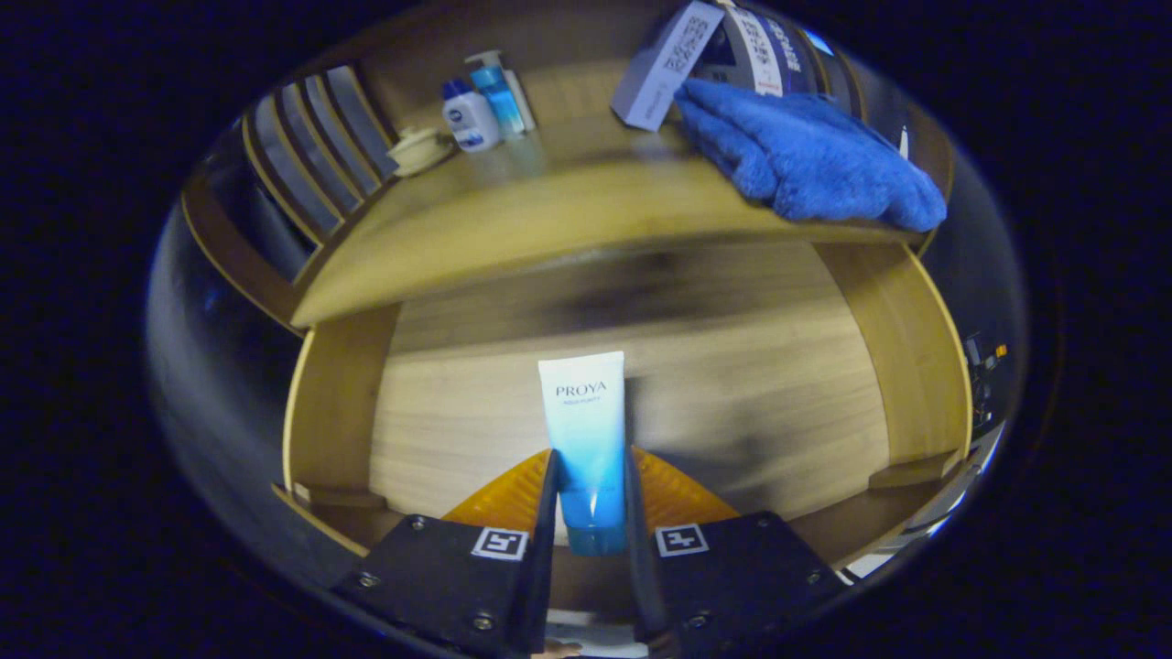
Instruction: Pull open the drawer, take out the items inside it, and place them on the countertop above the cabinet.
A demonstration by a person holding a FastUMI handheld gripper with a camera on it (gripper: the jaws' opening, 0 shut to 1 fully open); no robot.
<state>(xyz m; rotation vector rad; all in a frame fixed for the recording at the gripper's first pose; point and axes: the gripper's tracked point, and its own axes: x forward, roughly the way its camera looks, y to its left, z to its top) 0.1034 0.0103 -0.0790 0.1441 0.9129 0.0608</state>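
Currently we read the step as the lift-out: the jaws are clamped on the lower part of the tube (583,439), one finger pressing each side, and the gripper (591,499) holds it upright over the wooden floor of the open drawer (732,403). The tube stands between the fingers, cap end down, well below the desk (513,220) above the cabinet. We judge the next move calls for raising the tube clear of the desk's front edge, then forward onto bare wood between the small bottles (481,105) and the blue towel (806,156). The gripper points level and straight into the drawer.
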